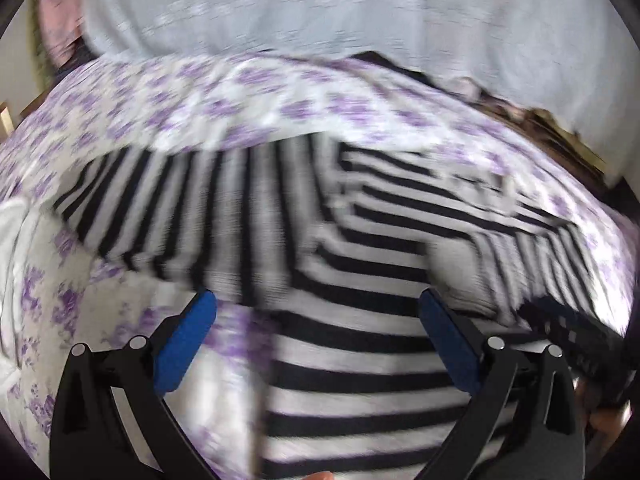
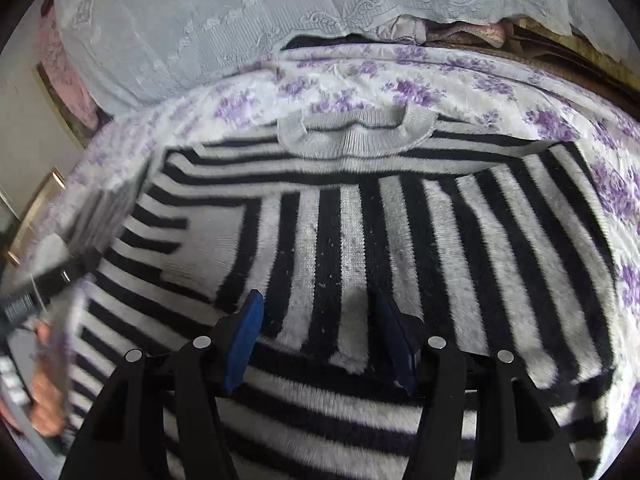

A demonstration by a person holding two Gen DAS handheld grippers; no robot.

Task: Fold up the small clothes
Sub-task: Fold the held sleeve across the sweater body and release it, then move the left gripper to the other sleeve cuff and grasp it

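Blue-padded right gripper hangs half-open and empty just above the folded sleeve of the striped sweater, collar at twelve o'clock on the floral bedspread. Left gripper gapes wide, empty too, body stripes running across its jaws.

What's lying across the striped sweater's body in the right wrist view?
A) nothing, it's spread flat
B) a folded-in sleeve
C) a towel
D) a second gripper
B: on the striped sweater, a sleeve whose stripes run crosswise to the body's lies folded over its front, below the collar.
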